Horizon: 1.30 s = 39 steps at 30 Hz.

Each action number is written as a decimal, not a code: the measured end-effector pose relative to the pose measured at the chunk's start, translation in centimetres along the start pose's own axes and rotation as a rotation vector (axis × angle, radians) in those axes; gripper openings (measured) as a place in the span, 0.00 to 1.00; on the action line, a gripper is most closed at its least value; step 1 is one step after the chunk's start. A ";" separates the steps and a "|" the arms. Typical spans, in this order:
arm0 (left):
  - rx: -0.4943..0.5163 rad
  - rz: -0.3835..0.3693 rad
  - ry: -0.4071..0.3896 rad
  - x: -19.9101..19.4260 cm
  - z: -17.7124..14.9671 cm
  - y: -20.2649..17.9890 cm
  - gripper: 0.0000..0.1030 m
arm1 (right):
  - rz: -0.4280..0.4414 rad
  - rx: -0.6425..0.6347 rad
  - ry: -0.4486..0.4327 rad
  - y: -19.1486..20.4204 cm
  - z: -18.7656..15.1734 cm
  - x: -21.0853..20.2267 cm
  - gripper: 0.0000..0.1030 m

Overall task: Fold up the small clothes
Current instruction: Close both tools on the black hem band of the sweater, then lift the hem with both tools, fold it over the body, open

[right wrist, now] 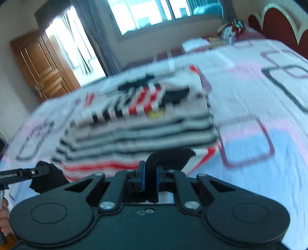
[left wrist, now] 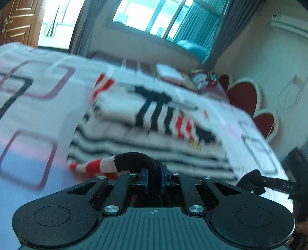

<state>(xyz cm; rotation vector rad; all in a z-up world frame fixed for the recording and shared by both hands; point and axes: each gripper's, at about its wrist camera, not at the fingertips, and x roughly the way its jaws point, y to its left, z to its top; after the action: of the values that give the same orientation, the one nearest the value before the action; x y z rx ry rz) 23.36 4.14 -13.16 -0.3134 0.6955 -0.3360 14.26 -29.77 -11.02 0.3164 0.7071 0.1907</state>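
Two grippers pinched the near hem of a striped sweater (left wrist: 150, 119) lying on the bed (left wrist: 28, 115): the left gripper (left wrist: 153, 176) had its fingers pressed on a black cuff (left wrist: 134, 159), and the right gripper (right wrist: 150, 177) clamped black ribbing (right wrist: 169, 155). Beyond the patterned sheet stood a red headboard (left wrist: 242, 96), a wooden door (right wrist: 42, 67), curtains and a bright window (left wrist: 154, 15)

Both wrist cameras sit low and close over the near hem of the striped sweater (left wrist: 146, 123), looking slantwise down across it toward the far window (left wrist: 154, 17). The left view is left of the sweater and the right view right of it (right wrist: 146, 119); both share sweater, bedsheet (right wrist: 259, 96) and window.
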 end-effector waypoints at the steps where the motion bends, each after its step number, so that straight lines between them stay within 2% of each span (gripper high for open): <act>1: 0.000 0.000 -0.016 0.7 1.1 -0.3 0.12 | 0.007 0.003 -0.022 -0.2 1.0 0.3 0.10; 4: 0.002 0.004 -0.058 3.5 4.0 -0.9 0.12 | 0.017 0.003 -0.073 -0.8 4.1 2.0 0.10; 7: -0.031 0.017 -0.060 7.4 6.7 -0.8 0.12 | 0.020 0.010 -0.102 -1.7 7.1 4.7 0.10; 13: -0.109 0.091 -0.092 14.7 12.7 0.4 0.12 | 0.025 0.042 -0.111 -3.9 13.2 11.5 0.10; 15: -0.106 0.116 -0.093 17.0 14.2 0.6 0.12 | 0.023 0.065 -0.110 -4.9 15.4 13.8 0.10; 18: -0.126 0.140 -0.084 20.7 16.0 1.1 0.12 | 0.013 0.068 -0.109 -5.8 17.6 16.8 0.10; 20: -0.139 0.165 -0.039 23.1 16.8 1.6 0.12 | 0.007 0.072 -0.105 -6.2 18.8 18.8 0.10; 23: -0.222 0.207 0.004 25.5 17.5 3.2 0.12 | 0.011 0.134 -0.024 -7.5 20.4 22.6 0.11; 25: -0.286 0.194 0.020 26.3 17.9 4.2 0.12 | -0.001 0.185 -0.019 -8.5 20.6 24.2 0.16; 29: -0.282 0.215 0.001 27.0 18.9 4.7 0.13 | 0.002 0.189 0.009 -9.1 20.6 26.0 0.29; 30: -0.280 0.223 0.008 27.2 19.0 4.8 0.14 | -0.005 0.197 -0.006 -9.3 20.7 26.1 0.40; 31: -0.269 0.227 0.015 27.1 19.0 4.9 0.16 | -0.014 0.206 -0.021 -9.6 21.0 26.2 0.65; 32: -0.249 0.239 0.015 27.0 18.9 4.9 0.26 | -0.029 0.214 -0.037 -9.9 21.3 26.1 0.75; 33: -0.229 0.252 0.012 26.9 18.9 5.0 0.44 | -0.035 0.203 -0.046 -10.0 21.6 26.1 0.72; 34: -0.202 0.270 0.000 26.5 18.7 4.9 0.54 | -0.036 0.173 -0.043 -9.7 21.7 26.2 0.66; 35: -0.180 0.290 -0.021 26.1 18.6 4.9 0.67 | -0.045 0.134 -0.034 -9.5 21.8 26.2 0.66; 37: -0.128 0.312 -0.043 25.3 18.7 4.8 0.70 | -0.069 0.065 -0.036 -9.2 21.9 25.9 0.70; 39: -0.071 0.311 -0.011 25.5 18.7 4.5 0.70 | -0.081 -0.001 -0.027 -8.8 21.7 25.9 0.73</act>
<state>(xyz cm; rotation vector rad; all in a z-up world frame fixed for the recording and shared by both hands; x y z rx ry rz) 55.06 1.16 -15.81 -0.2697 0.7340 -0.0138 48.56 -35.63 -14.23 0.2878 0.6915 0.1095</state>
